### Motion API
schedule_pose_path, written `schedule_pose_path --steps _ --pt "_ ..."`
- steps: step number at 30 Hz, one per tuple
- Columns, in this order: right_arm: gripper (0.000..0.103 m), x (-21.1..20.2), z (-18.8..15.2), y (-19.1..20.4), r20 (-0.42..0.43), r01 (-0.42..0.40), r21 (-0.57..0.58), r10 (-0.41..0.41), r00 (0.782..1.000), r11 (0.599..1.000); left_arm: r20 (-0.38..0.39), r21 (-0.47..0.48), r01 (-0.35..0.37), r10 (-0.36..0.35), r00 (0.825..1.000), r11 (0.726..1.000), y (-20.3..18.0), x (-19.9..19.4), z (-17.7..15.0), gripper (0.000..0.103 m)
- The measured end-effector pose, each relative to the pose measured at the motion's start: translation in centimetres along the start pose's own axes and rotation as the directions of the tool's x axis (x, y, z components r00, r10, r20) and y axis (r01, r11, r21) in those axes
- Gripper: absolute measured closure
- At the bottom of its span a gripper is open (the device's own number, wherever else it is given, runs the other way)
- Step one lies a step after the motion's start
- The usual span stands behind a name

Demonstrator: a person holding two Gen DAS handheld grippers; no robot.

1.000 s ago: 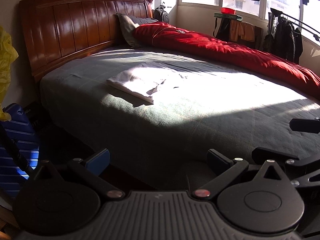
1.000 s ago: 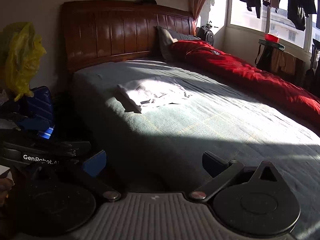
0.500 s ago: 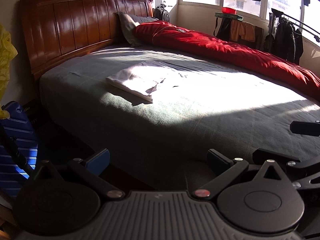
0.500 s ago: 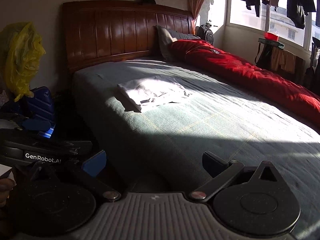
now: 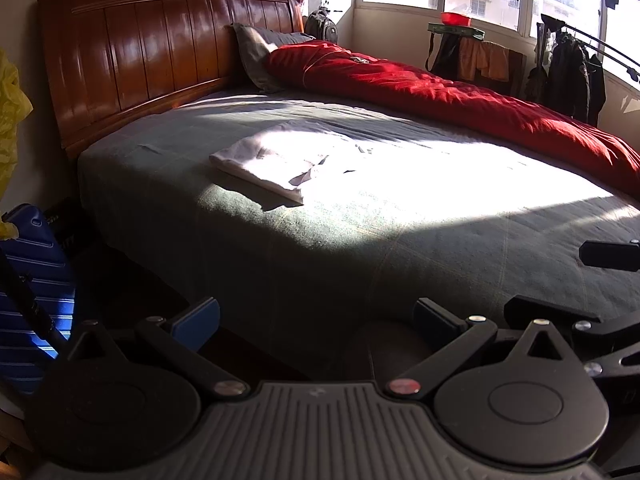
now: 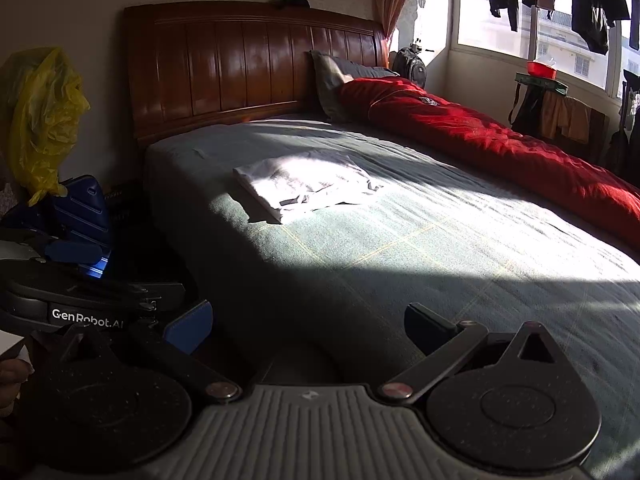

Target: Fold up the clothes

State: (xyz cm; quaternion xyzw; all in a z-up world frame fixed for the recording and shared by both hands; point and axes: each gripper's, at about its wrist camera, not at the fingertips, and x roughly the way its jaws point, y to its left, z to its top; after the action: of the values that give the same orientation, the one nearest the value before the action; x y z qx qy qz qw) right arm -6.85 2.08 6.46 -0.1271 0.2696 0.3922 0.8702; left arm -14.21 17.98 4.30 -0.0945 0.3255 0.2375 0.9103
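Left hand-held gripper (image 5: 316, 318) and right hand-held gripper (image 6: 308, 326) both spread wide, empty, off the bed (image 6: 400, 248) edge, folded white garment (image 6: 304, 184) at 11 o'clock, bare sheet around it

Ahead of the left hand-held gripper (image 5: 316, 320), washed out by glare: far edge of the folded white garment (image 5: 276, 160). At far right, cut by the frame: red duvet (image 5: 460, 96). Beside the right hand-held gripper (image 6: 308, 330), mostly out of frame: a hand (image 6: 10, 376).
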Motion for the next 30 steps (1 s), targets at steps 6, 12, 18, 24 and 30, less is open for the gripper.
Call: schedule_pose_path --steps 6,12,18,24,30 --pt "0.0 0.01 -0.07 0.06 0.0 0.001 -0.003 -0.001 1.0 1.0 0.0 0.002 -0.002 0.002 1.0 1.0 -0.01 -0.05 0.04 0.001" --pt "0.0 -0.08 -0.07 -0.04 0.0 0.0 -0.002 0.0 1.0 1.0 0.0 0.006 0.0 0.0 1.0 1.0 -0.17 -0.03 0.05 0.001" --pt "0.0 -0.04 -0.05 0.07 -0.001 -0.001 -0.008 0.001 1.0 1.0 0.002 0.005 -0.001 0.001 1.0 1.0 -0.2 -0.02 0.06 0.001" --pt "0.0 -0.05 -0.03 0.08 -0.003 -0.003 -0.007 0.003 1.0 1.0 0.005 0.009 -0.002 0.002 1.0 1.0 -0.38 -0.18 0.02 0.001" --pt "0.0 -0.12 0.03 -0.01 0.0 -0.004 -0.01 0.004 1.0 1.0 0.014 0.025 -0.013 0.013 1.0 1.0 -0.59 -0.34 0.09 0.001"
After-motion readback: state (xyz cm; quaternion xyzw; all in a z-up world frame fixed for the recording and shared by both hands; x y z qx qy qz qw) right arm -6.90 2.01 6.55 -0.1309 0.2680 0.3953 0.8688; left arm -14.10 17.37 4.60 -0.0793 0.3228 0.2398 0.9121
